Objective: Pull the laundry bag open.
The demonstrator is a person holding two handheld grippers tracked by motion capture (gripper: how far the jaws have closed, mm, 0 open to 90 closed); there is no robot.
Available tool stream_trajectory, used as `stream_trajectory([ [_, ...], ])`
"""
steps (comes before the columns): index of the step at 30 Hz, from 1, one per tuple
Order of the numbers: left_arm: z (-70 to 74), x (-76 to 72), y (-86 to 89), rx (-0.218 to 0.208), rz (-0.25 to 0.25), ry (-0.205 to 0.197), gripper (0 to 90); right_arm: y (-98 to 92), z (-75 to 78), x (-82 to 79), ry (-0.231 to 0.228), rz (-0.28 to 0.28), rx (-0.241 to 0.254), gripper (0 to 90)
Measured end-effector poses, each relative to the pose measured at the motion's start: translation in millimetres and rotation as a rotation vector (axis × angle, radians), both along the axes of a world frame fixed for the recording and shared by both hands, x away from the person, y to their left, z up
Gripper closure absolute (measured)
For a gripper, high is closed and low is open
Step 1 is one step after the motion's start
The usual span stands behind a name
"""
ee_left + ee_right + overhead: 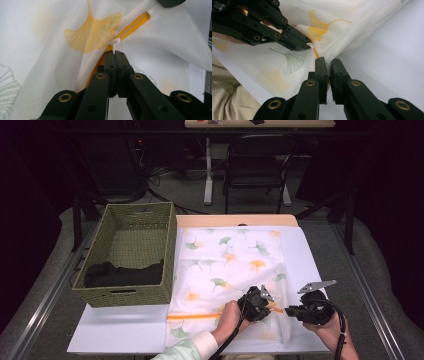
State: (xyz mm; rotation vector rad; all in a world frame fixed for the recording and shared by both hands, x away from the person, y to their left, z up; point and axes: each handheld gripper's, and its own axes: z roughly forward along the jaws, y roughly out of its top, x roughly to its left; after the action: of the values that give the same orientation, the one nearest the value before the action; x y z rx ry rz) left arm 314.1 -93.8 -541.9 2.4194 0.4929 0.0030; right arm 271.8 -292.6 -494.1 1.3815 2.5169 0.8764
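My left gripper (114, 53) pinches the zipper pull (115, 43); my right gripper (329, 62) clamps the mesh bag (230, 265). Pull askew, and the tab may slip free.

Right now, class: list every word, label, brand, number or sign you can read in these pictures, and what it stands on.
None: no readable text. The mesh bag carries leaf prints, no words; the woven basket and both grippers bear no legible marking.
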Motion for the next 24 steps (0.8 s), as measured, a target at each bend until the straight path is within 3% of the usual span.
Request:
stream_trajectory([
  [24, -2.7, 2.8, 25.5, 0.027, 0.036, -0.007, 89.7, -2.7, -5.3, 3.3, 0.032, -0.018, -0.008, 85.2],
])
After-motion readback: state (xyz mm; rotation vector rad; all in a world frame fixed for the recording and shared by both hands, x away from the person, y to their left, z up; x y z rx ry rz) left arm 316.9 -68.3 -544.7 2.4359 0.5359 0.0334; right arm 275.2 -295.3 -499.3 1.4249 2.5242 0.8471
